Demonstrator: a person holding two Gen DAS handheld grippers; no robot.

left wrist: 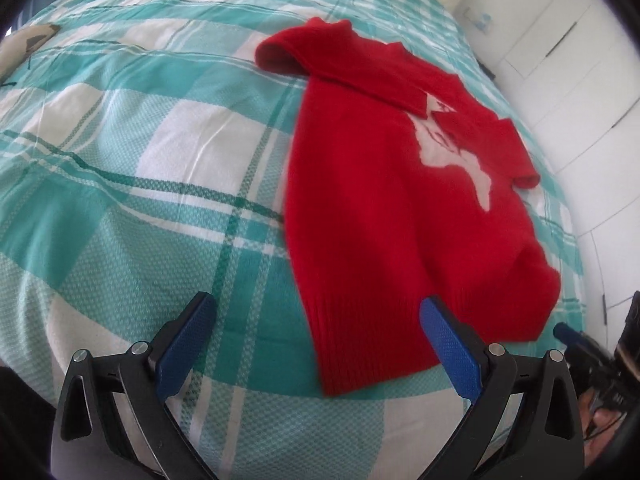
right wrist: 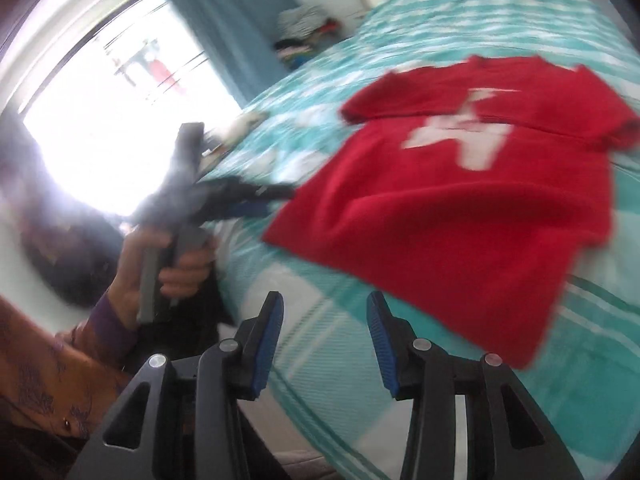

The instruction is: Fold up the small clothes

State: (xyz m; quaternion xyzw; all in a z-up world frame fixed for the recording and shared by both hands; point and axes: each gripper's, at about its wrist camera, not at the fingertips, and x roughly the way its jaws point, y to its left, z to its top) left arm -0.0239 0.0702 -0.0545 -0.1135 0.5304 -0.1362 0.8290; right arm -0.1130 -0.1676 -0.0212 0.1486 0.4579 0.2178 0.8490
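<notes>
Left wrist view puts us low at the near edge of the bed, and the red sweater (left wrist: 400, 200) lies flat on the teal checked bedspread (left wrist: 120, 180), hem toward us, collar at the far end. Both sleeves are laid in across the chest, one from the far left, one from the right, partly covering the white figure on the front. That looks like a garment narrowed for its next fold, hem up to collar by my reckoning.

The left gripper (left wrist: 318, 308) has its blue pads spread wide with nothing between them. The right-hand pad stands over the ribbed hem and the left-hand pad over bare bedspread, so it seems to straddle the near left corner of the hem; whether it touches the knit I cannot tell.

Right wrist view is smeared with motion blur. The right gripper (right wrist: 326, 304) is parted to a middling gap, empty, hanging over bedspread just short of the sweater's near edge. A hand (right wrist: 176, 264) on the left grips the other tool's handle in front of a bright window.

Soft knit will sag and drag, so both corners want pinching evenly.
</notes>
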